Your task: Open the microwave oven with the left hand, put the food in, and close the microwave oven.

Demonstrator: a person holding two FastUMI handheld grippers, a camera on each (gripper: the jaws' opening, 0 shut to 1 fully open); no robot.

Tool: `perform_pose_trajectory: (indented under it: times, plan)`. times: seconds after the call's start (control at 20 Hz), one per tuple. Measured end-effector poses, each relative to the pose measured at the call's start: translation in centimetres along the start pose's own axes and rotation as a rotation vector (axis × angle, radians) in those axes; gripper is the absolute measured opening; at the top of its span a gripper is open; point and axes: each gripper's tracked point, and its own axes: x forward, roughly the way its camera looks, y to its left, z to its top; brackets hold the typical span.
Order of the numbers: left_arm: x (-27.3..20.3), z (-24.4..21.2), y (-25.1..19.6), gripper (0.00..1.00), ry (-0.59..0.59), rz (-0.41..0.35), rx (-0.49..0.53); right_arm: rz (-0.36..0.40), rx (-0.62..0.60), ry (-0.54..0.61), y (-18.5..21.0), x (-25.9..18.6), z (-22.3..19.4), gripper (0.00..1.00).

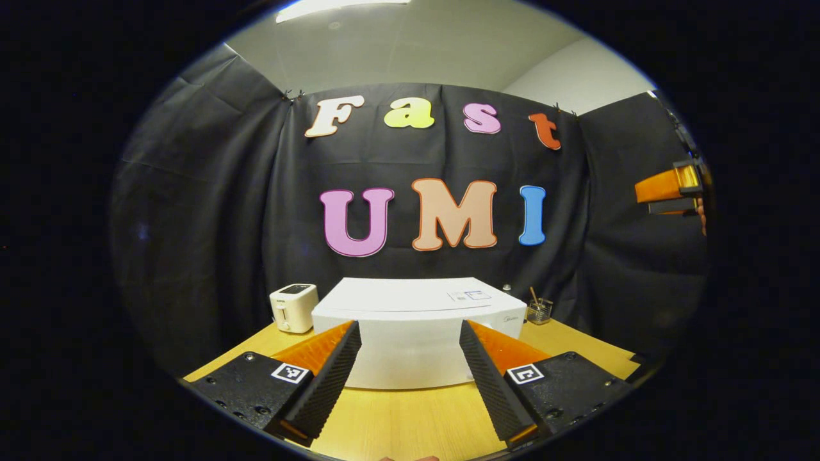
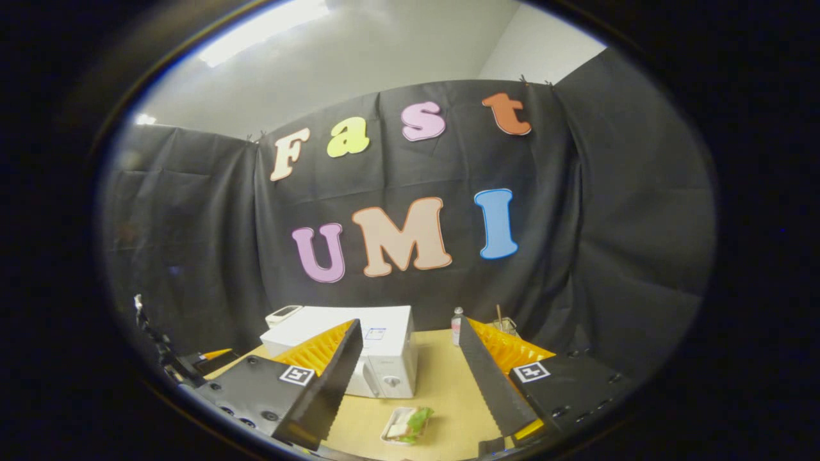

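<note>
While the microwave point(image 1: 416, 333) sits shut on the desk point(image 1: 410, 416), both claws, left point(image 1: 410, 365) and right point(image 2: 410, 378), hover spread and empty, food point(image 2: 407, 426) waiting below.

Glossy white plastic microwave oven point(image 1: 416, 333) on smooth, light wood-grain table point(image 1: 410, 422).

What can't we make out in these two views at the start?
- Microwave door and handle: left gripper view, partly hidden behind the left gripper fingers.
- Food tray contents: right gripper view, too small and blurred.
- Glass jar contents: left gripper view, too small.
- Microwave dial markings: right gripper view, too small.
</note>
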Motion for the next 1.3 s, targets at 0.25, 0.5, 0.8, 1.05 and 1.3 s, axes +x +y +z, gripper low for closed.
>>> perform_pose_trajectory:
  times: [0.25, 0.5, 0.8, 1.05, 1.3]
  plan:
    - [3.2, -4.0, -4.4, 0.96, -0.007, -0.039, -0.029, 0.024, 0.019, 0.002, 0.4, 0.3, 0.0, 0.91]
    - [6.7, -8.3, -7.3, 0.94, -0.001, -0.029, 0.036, 0.020, 0.002, -0.008, -0.2, 0.4, 0.1, 0.92]
    - [10.6, -13.9, -9.5, 0.95, 0.059, -0.039, 0.036, 0.001, -0.007, -0.017, -1.9, 1.3, -1.0, 0.91]
    - [12.9, -16.9, -10.2, 0.86, 0.092, -0.038, 0.051, -0.033, -0.036, -0.001, -3.9, 1.5, -1.8, 0.91]
    - [15.0, -19.1, -11.0, 0.67, 0.139, -0.031, 0.052, -0.027, -0.027, -0.007, -4.5, 1.1, -2.0, 0.92]
